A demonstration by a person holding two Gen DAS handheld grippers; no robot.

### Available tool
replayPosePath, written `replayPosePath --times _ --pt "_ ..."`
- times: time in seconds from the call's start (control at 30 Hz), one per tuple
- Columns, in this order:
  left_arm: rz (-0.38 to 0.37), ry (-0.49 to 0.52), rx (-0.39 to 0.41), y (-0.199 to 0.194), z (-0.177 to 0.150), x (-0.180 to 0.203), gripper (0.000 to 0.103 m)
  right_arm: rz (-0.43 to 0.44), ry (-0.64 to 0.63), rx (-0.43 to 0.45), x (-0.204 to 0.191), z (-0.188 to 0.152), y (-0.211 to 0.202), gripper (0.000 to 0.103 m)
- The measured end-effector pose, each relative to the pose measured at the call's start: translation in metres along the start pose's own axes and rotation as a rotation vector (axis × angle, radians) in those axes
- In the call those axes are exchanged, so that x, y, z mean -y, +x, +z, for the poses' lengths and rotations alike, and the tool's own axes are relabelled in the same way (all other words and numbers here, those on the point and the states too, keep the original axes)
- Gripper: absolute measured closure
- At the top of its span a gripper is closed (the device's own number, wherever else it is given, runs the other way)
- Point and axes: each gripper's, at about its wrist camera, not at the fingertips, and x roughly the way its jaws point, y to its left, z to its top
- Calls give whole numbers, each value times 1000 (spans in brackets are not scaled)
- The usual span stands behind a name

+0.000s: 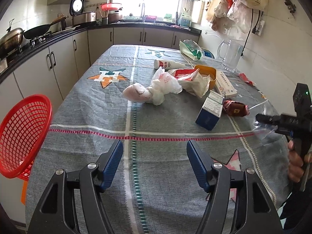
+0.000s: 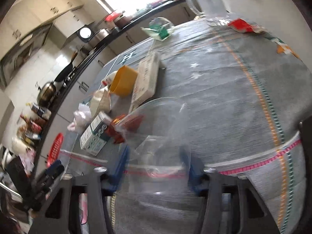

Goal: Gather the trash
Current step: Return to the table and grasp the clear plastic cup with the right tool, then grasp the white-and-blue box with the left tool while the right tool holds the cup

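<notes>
Trash lies across the grey-clothed table (image 1: 87, 117): crumpled white bags (image 1: 148, 93), a blue-white carton (image 1: 209, 113) and a brown-red wrapper (image 1: 234, 108). My left gripper (image 1: 155, 148) hovers open above the near part of the cloth, nothing between its blue pads. A red mesh basket (image 1: 21, 136) stands tilted at the table's left edge. At the right, a hand holds my right gripper (image 1: 262, 118) in a clear plastic bag (image 1: 267, 134). In the blurred right wrist view that clear bag (image 2: 159, 120) fills the gap of the right gripper (image 2: 156, 156), its sides against both pads.
Farther back lie a white bottle (image 1: 168, 64), a yellow container (image 1: 210, 74), a flat white box (image 1: 226, 85), a green-white bag (image 1: 191, 49), a red wrapper (image 1: 246, 78) and a glass mug (image 1: 231, 55). Kitchen counters run along the left and back.
</notes>
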Motion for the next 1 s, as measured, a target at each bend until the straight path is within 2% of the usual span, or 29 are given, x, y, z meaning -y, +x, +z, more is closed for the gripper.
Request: replayPosePath --times 0.07,0.13,0.2,0.27,0.37,0.63,0.83,0.9,0.97,1.0 --pt "-6 3 2 -1 4 3 36 3 -41 15 -8 -4 0 65" --pt "-16 13 8 -2 10 10 36 4 -53 59 -11 -7 -6 66" --pt "-27 30 15 -2 17 19 33 -8 -50 117 -9 -10 -14 66" --pt "-39 55 18 2 23 30 22 -12 -30 145 -5 -13 -18 66" --pt "-38 95 10 14 33 50 21 -8 -12 168 -3 -15 -22 66" --pt "-32 215 -92 66 51 93 20 51 21 156 6 -13 -22 66" --pt "-3 250 -102 90 57 109 20 68 22 150 5 -13 -22 65" --pt "-9 243 -99 93 58 112 27 73 20 149 5 -13 -22 65" --pt "-13 240 -118 97 56 114 56 73 17 149 5 -13 -21 65" --pt "-18 236 -125 98 56 114 59 76 15 148 5 -12 -21 65"
